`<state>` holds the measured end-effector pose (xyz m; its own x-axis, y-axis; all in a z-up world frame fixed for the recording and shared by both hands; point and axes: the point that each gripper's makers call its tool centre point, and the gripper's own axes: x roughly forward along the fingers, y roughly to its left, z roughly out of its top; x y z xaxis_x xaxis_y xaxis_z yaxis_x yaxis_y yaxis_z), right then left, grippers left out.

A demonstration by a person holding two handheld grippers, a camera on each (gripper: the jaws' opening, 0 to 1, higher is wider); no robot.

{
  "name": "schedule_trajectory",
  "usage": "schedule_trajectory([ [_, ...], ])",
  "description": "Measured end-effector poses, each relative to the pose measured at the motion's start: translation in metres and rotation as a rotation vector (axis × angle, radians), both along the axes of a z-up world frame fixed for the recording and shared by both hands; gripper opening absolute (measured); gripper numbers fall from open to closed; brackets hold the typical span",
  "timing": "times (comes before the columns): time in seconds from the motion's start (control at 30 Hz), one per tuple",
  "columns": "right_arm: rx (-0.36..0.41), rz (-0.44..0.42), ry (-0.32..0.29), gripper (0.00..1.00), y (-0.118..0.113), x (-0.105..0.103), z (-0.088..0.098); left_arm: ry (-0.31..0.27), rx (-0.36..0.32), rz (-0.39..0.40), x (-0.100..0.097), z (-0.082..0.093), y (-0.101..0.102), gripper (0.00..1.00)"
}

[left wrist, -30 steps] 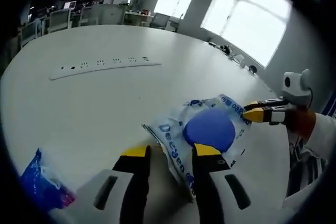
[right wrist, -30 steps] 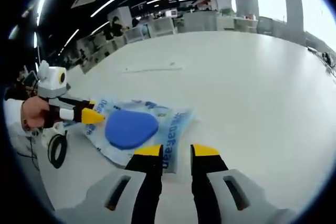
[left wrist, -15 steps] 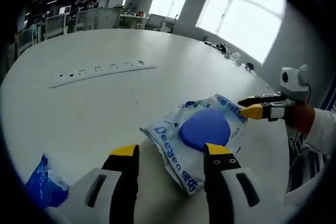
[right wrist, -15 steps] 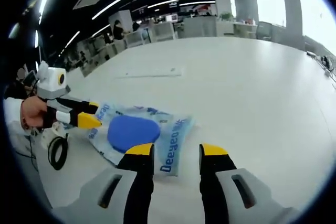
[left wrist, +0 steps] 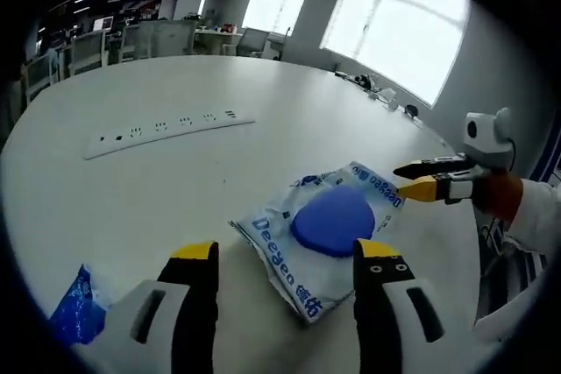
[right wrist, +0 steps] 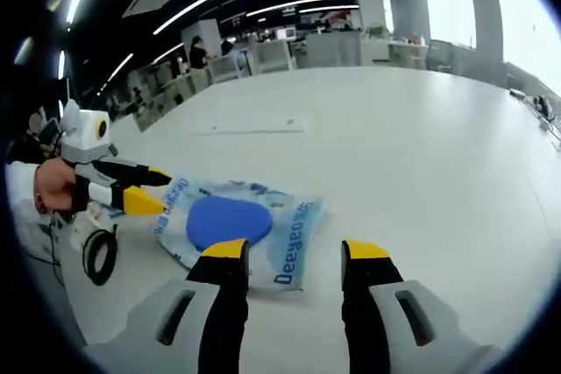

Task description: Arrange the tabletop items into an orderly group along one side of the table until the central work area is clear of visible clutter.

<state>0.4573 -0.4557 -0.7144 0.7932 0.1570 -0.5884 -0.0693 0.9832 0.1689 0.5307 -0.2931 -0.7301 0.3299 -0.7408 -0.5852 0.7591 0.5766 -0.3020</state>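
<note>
A clear plastic bag [left wrist: 279, 241] printed in blue, with a round blue pad [left wrist: 334, 218] inside, lies flat on the white table [left wrist: 175, 181]. My left gripper [left wrist: 285, 253] stands open just short of the bag's near edge, jaws wide apart. My right gripper [left wrist: 419, 179] reaches in from the right, its tips at the bag's far corner. In the right gripper view the same bag [right wrist: 294, 232] and pad [right wrist: 226, 219] lie in front of my open right gripper [right wrist: 295, 251], with the left gripper [right wrist: 145, 190] at the bag's far end.
A crumpled blue packet [left wrist: 74, 311] lies at the lower left. A long white power strip [left wrist: 166, 124] is set into the table farther off, also visible as the strip [right wrist: 254, 127]. A dark cable ring [right wrist: 98, 256] hangs beyond the table edge. Desks and chairs stand behind.
Both grippers have opened wider, from a narrow gap around the bag's edges to wide apart, and drawn back slightly. The bag stays on the table.
</note>
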Motion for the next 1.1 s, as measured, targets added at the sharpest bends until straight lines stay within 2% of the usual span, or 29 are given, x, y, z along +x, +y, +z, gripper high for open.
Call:
schedule_trajectory([
  [0.4,-0.011,0.007,-0.018,0.49,0.004,-0.003,0.011,-0.03,0.006,-0.032,-0.004,0.013,0.006,0.72],
  [0.87,-0.01,0.012,-0.034,0.61,0.008,-0.003,0.024,-0.054,-0.016,-0.036,-0.006,0.032,0.018,0.82],
  [1.1,-0.011,0.014,-0.032,0.63,0.011,-0.008,0.028,-0.069,-0.025,-0.035,-0.009,0.042,0.026,0.85],
])
